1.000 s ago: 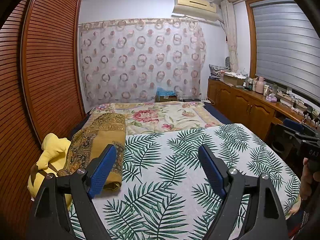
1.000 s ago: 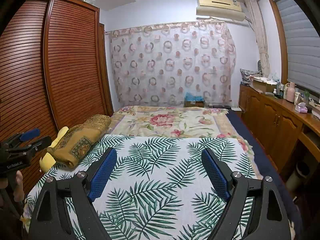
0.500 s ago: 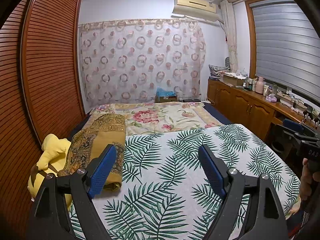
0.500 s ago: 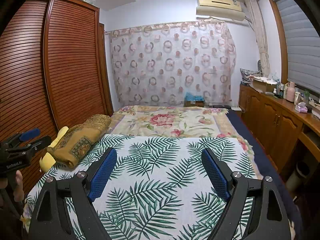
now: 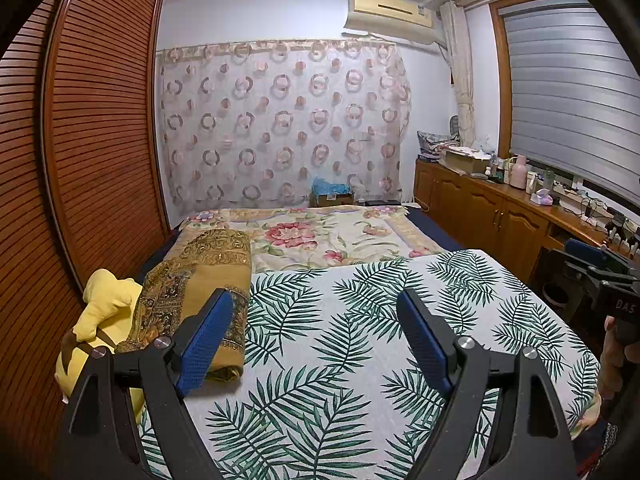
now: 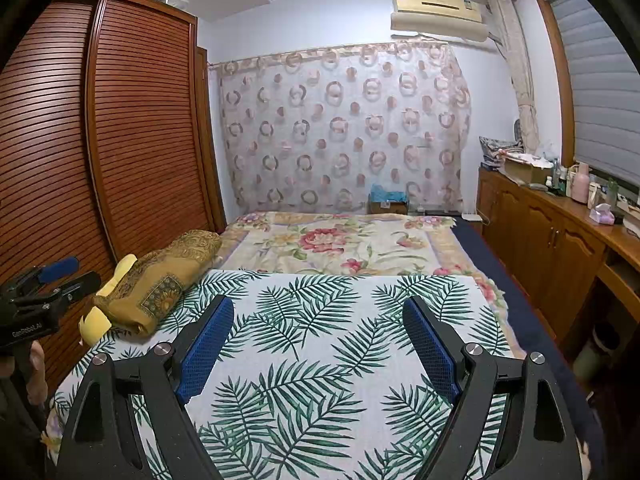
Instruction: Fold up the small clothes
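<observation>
- Left wrist view: left gripper [image 5: 316, 336], blue pads apart and empty, hovers over the white palm-leaf bedsheet [image 5: 360, 344]. No small garment shows on it. The folded mustard-gold patterned cloth [image 5: 200, 280] lies just left of the jaws, long axis running away from the camera.
- Right wrist view: right gripper [image 6: 318, 340], also apart and empty; that cloth [image 6: 160, 280] lies far left, so the left gripper [image 6: 40, 284] looks nearer.

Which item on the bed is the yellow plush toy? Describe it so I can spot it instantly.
Start at the slatted wooden wardrobe along the bed's left side. Against it lies a folded mustard patterned blanket; the yellow plush toy is wedged between the two, plain bright yellow where the blanket is patterned.
</observation>
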Demonstrator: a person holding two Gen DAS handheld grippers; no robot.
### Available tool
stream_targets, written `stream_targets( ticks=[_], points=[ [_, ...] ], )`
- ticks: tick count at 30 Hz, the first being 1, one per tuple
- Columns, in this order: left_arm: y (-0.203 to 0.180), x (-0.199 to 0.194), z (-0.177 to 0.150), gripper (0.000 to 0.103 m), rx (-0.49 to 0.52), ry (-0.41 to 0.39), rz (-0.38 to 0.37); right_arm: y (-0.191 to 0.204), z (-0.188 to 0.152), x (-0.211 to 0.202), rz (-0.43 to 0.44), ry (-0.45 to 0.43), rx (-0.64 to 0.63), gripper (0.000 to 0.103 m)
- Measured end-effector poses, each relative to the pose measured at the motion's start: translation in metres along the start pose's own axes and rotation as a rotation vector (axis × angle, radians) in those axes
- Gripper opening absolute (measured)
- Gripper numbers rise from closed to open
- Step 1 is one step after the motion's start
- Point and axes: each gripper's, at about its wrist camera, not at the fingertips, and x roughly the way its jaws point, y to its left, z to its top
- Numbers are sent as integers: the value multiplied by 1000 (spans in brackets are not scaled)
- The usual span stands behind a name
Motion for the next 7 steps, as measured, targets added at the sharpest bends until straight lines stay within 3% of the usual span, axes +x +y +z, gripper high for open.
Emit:
stream_targets(
  ticks=[7],
  points=[
    [0, 0, 0, 84, 1, -1, 0, -1, 0, 0, 1, 0, 0, 87]
  ],
)
